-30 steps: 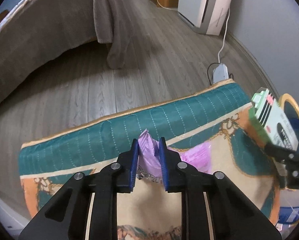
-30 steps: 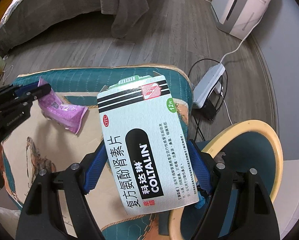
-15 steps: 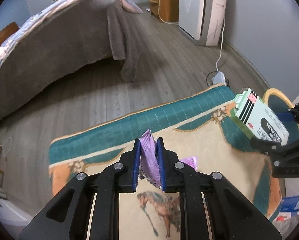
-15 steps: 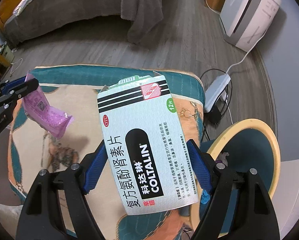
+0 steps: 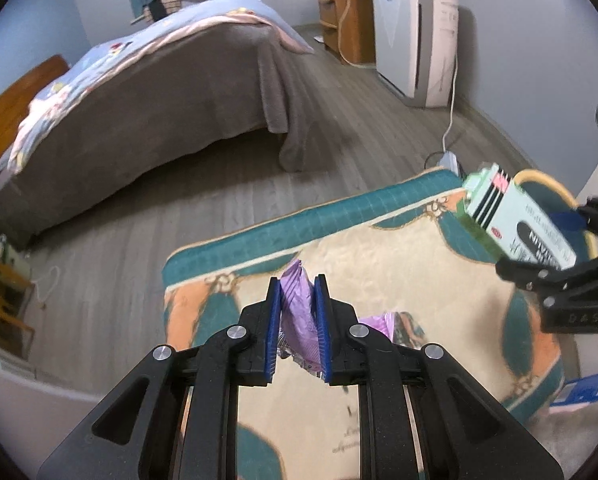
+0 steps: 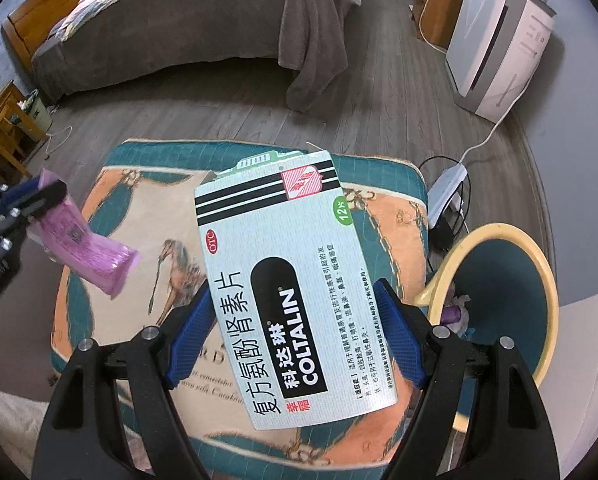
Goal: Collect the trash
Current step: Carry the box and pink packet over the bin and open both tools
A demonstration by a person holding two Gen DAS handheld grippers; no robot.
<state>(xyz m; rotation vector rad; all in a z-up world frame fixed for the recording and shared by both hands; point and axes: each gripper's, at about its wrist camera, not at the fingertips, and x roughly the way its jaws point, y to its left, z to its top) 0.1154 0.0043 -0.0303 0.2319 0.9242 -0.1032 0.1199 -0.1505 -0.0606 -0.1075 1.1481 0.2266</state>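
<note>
Left wrist view: my left gripper (image 5: 298,280) is pinching a crinkled purple plastic wrapper (image 5: 299,320) above the teal-and-orange patterned cushion (image 5: 399,272). My right gripper (image 6: 295,316) is clamping a white cardboard medicine box (image 6: 287,280), with the yellow-rimmed teal bin (image 6: 511,276) sitting just to its right.

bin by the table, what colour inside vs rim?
Bin: teal inside, pale yellow rim. Shows best in the right wrist view.
</note>
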